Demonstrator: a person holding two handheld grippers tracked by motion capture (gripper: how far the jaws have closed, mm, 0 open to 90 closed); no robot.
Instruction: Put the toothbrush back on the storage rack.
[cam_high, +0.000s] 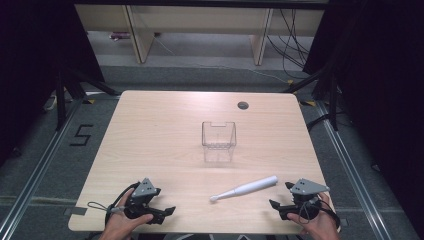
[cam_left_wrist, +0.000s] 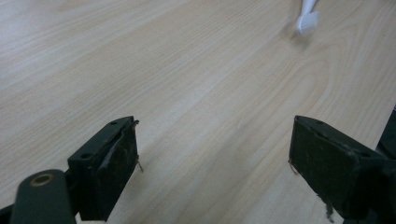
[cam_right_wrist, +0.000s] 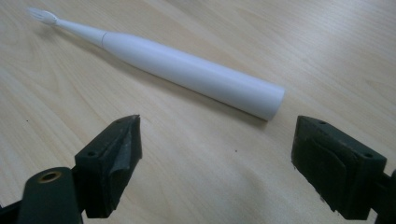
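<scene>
Nothing is done yet, judging by the layout. The toothbrush (cam_high: 244, 189) lies flat on the worktop (cam_high: 150, 130), near the front edge, between the 2 hands and closer to the right tongs (cam_high: 280, 206). Those stand wide and empty, the handle end just ahead of them. The left tongs (cam_high: 167, 212) are wide and empty too. The clear bin (cam_high: 218, 135) at mid-worktop holds nothing; grasping, lifting and dropping in all seem left.
</scene>
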